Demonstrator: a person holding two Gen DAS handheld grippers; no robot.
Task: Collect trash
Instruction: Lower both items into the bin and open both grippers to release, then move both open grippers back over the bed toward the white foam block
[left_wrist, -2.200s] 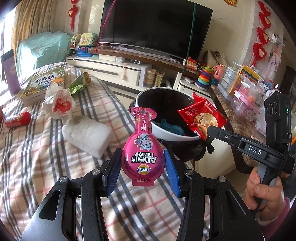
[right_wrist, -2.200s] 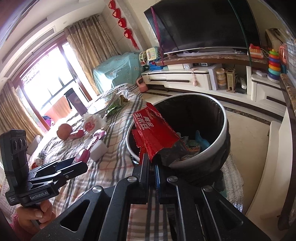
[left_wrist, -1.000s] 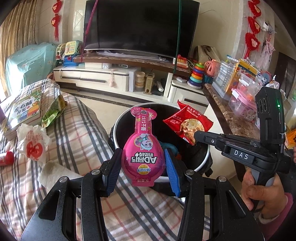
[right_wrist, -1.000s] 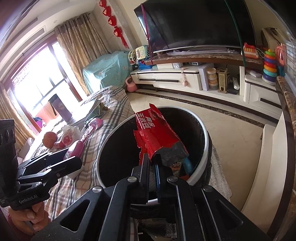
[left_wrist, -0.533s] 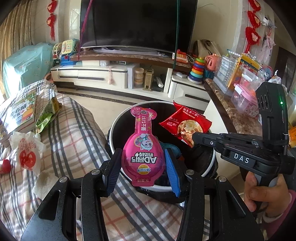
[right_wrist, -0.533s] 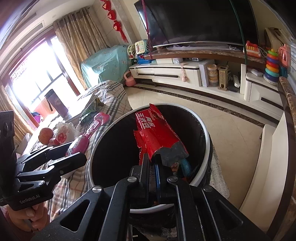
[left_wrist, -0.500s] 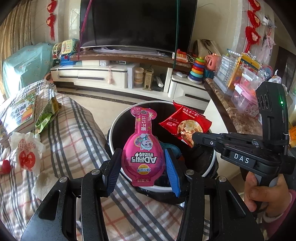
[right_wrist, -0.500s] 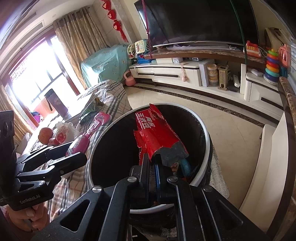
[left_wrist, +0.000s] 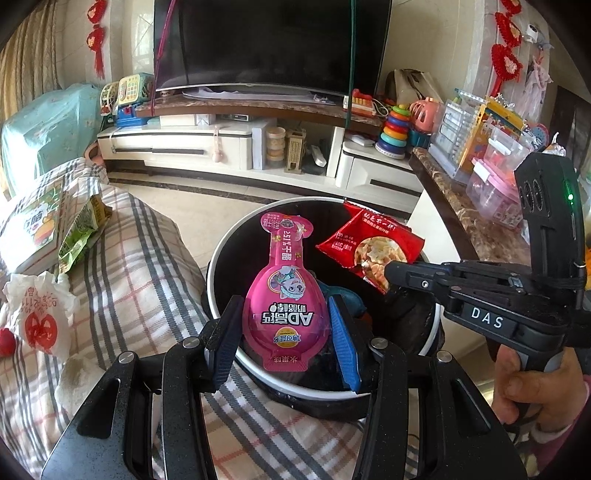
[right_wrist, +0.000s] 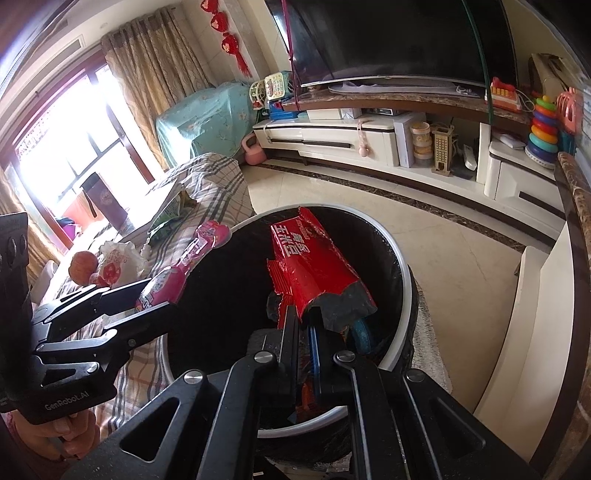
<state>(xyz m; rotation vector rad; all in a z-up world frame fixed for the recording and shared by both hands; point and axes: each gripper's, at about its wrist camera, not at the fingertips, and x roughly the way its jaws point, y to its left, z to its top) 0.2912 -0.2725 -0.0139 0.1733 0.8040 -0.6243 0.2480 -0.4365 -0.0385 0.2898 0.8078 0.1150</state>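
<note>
A: Since a couple of seconds back, both hands have swung off the checked bed cover (left_wrist: 140, 280) and over the bin (left_wrist: 236, 240) — the rim now sits right under the pink pouch, where before it lay beyond it.

B: And the left gripper (left_wrist: 286, 326) is clamped on that pink pouch (left_wrist: 286, 295), blue pads (left_wrist: 341, 341) pressing its rounded sides, neck pointing away over the dark liner.

A: From the right wrist view you see the same pouch (right_wrist: 184, 266) poking out over the near edge of the bin (right_wrist: 402, 280).

B: Right gripper (right_wrist: 308, 321), jaws nearly together, pinching the torn bottom edge of the red snack packet (right_wrist: 314, 266). The packet stands up above the bin's mouth.

A: In the left view that red snack packet (left_wrist: 369, 243) hangs over the far right part of the opening, right gripper (left_wrist: 391, 271) gripping its corner, the person's hand (left_wrist: 532, 387) wrapped round the handle.

B: Something blue lies down inside the bin already.

A: Left behind on the bed: a crumpled white wrapper (left_wrist: 38, 317) with red print, a green packet (left_wrist: 79, 232), and a book (left_wrist: 31, 229) beside it.
</note>
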